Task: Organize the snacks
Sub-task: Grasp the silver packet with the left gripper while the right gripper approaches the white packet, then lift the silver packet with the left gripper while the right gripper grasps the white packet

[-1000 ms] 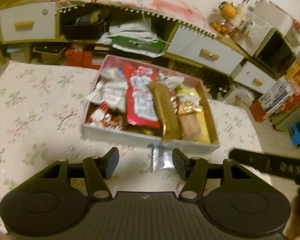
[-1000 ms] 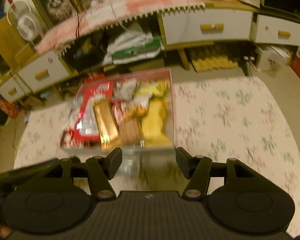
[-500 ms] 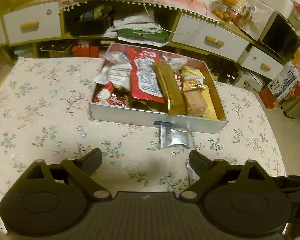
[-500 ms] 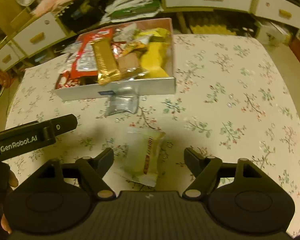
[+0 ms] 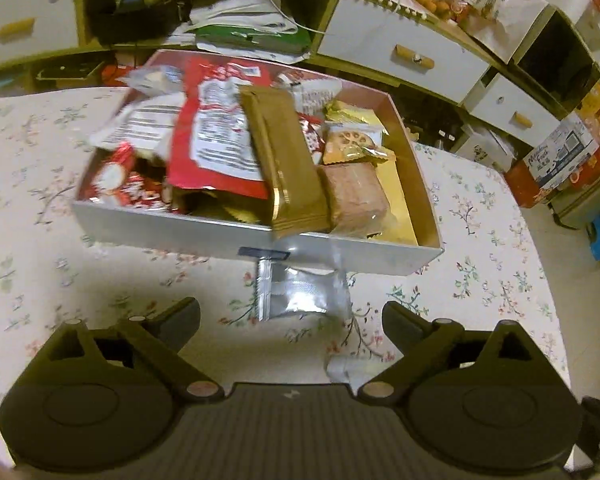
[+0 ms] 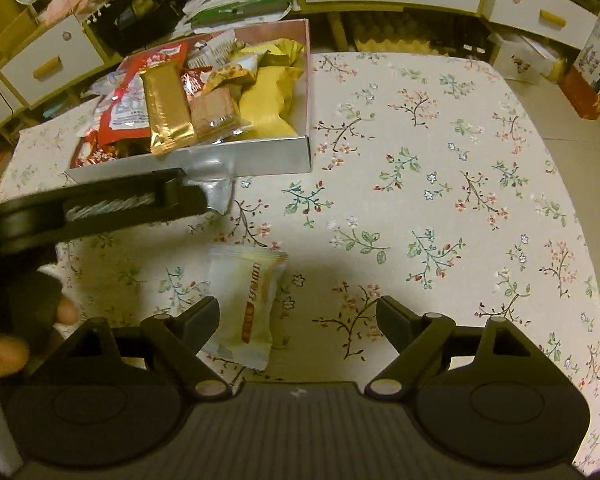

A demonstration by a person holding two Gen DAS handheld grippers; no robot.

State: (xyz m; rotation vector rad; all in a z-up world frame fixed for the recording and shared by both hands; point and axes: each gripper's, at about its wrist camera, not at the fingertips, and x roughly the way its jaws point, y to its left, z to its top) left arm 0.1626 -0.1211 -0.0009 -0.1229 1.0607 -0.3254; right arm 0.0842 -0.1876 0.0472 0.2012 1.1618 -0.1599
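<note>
A grey box (image 5: 188, 236) full of snack packs stands on the floral tablecloth; it also shows in the right wrist view (image 6: 268, 158). A silver foil pack (image 5: 300, 292) lies on the cloth against the box's front wall, just ahead of my open, empty left gripper (image 5: 290, 320). A cream-yellow wrapped snack (image 6: 248, 300) lies on the cloth between the box and my right gripper (image 6: 298, 320), close to its left finger. The right gripper is open and empty. The left gripper shows from the side in the right wrist view (image 6: 196, 196), its tip at the silver pack (image 6: 218, 194).
The box holds a gold bar pack (image 5: 284, 160), a red pouch (image 5: 216, 132), a brown cake (image 5: 354, 196) and yellow packs. White drawers (image 5: 400, 56) and cluttered shelves stand behind the table. The table's right edge (image 6: 572, 184) drops to the floor.
Both grippers have opened wider. The left gripper has moved closer to the silver pack. The right gripper has pulled back and down, so the cream-yellow snack now lies near its fingers.
</note>
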